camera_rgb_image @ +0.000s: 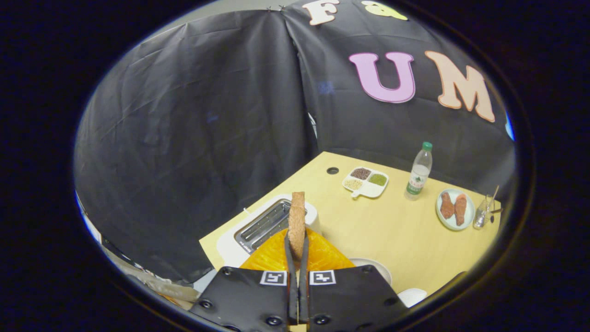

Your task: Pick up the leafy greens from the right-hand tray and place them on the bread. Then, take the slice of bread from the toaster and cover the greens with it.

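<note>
Brown bread slice (297,221) is standing edge-up between my fingers — I am clamping it from both sides, above the toaster (267,223) at the table's (382,230) near left corner, ready for laying over greens. Beyond, a divided dish (365,182) is holding grains; a plate (455,210) near the right edge is carrying two browned pieces.

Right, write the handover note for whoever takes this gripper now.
Gripper: shut on the bread slice, held on edge between both fingers, lifted clear of the toaster.
Toaster: just beyond the fingertips on the wooden table, slots look empty.
Orange tray: directly under the fingers. The greens and base bread cannot be seen from here, so check they are stacked.
Done: slice is out of the toaster.
Left: lay the slice flat over the greens, then release.
</note>
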A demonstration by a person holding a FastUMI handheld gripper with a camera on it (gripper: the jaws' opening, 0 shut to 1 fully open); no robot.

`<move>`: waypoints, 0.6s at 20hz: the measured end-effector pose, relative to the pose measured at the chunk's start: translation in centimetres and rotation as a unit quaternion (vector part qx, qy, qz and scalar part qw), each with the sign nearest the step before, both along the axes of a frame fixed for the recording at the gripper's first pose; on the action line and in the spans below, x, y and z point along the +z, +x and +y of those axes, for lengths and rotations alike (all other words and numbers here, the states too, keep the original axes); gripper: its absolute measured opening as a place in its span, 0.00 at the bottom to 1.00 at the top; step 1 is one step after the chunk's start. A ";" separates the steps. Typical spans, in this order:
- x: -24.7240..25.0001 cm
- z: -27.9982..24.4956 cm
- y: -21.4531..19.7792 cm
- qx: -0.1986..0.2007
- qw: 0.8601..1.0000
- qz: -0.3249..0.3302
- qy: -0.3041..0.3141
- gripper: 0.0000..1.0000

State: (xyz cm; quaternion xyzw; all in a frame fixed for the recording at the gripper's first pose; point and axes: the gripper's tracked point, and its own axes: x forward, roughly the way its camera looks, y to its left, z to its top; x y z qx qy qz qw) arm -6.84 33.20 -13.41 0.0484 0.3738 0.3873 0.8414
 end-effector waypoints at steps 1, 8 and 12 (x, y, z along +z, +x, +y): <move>-0.2 -0.6 0.0 -0.005 1.000 0.004 0.003 0.04; -2.4 -3.3 -0.2 -0.037 0.999 0.021 0.014 0.04; -4.9 -4.5 -0.9 -0.052 0.997 0.048 0.009 0.04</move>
